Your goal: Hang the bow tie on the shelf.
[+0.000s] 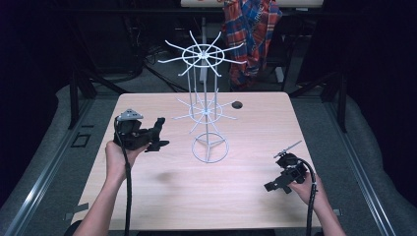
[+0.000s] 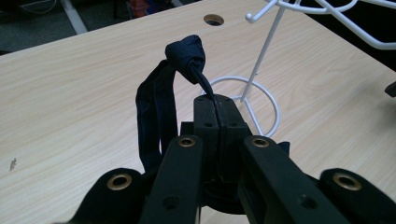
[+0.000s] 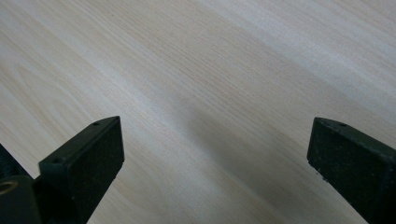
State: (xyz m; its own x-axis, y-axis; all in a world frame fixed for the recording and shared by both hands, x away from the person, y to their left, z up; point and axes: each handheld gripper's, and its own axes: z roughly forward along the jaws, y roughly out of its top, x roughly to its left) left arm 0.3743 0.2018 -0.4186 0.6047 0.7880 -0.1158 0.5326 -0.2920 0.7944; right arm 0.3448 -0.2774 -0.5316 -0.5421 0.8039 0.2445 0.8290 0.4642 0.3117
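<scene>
Navy strap (image 2: 156, 105): knotted loop pinched in the left gripper (image 2: 215, 114), jaws clamped tight, held above the table (image 1: 246, 196).
Rack (image 1: 206, 105): white wire stand just right of that gripper, pegs within likely reach.
Right gripper (image 3: 215, 154): jaws wide, nothing held, farther off.

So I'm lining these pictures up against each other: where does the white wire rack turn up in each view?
High view: the white wire rack stands at the table's centre, ring base nearest the person.
Left gripper view: its ring base and stem sit right of centre, beyond the jaws shut on a dark fabric loop.
Right gripper view: bare tabletop between open jaws, no rack.
Shared landmark: the table's round hole.
</scene>
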